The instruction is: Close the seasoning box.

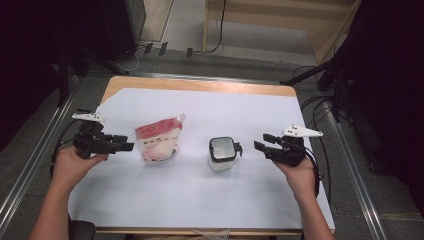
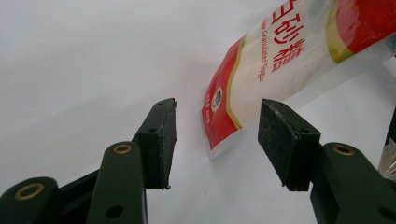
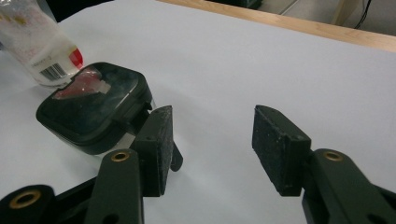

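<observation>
Sugar pouch (image 1: 158,140) left of lidded container (image 1: 222,153).

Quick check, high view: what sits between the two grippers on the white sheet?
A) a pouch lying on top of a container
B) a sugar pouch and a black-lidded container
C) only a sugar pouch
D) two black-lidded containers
B: the red and white sugar pouch lies toward the left gripper, and the black-lidded container stands apart from it, nearer the right gripper.
</observation>
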Tool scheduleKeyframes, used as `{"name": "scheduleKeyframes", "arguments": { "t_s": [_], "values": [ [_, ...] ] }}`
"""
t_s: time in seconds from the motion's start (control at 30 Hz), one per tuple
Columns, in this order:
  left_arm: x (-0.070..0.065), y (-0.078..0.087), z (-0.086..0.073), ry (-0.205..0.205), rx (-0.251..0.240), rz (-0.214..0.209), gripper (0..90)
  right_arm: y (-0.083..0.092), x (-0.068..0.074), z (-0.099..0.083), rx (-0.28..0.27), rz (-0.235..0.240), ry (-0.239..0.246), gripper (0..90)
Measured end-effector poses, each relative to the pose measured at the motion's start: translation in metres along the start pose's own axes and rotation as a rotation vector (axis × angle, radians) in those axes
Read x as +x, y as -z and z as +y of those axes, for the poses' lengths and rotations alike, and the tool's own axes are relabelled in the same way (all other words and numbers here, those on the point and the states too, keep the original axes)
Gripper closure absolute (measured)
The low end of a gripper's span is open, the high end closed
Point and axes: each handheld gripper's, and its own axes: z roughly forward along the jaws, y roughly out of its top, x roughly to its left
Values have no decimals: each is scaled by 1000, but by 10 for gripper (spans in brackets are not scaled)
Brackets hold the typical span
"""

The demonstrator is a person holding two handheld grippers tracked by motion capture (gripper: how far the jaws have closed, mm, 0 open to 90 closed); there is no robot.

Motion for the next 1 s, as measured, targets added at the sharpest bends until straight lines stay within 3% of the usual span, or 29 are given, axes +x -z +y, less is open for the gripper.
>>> {"name": "scheduleKeyframes", "arguments": {
  "t_s": [0.13, 0.23, 0.47, 1.0],
  "values": [
    [-1, -2, 1, -3, 10, 10, 466, 0, -4, -4, 9, -11, 4, 443],
    [0, -4, 1, -6, 10, 14, 460, 0, -10, -7, 5, -29, -30, 407],
    [-1, -6, 1, -3, 11, 21, 449, 0, -18, -11, 15, -61, -38, 361],
    [1, -7, 0, 5, 9, 39, 451, -2, -18, -15, 29, -76, -43, 340]
  ]
}}
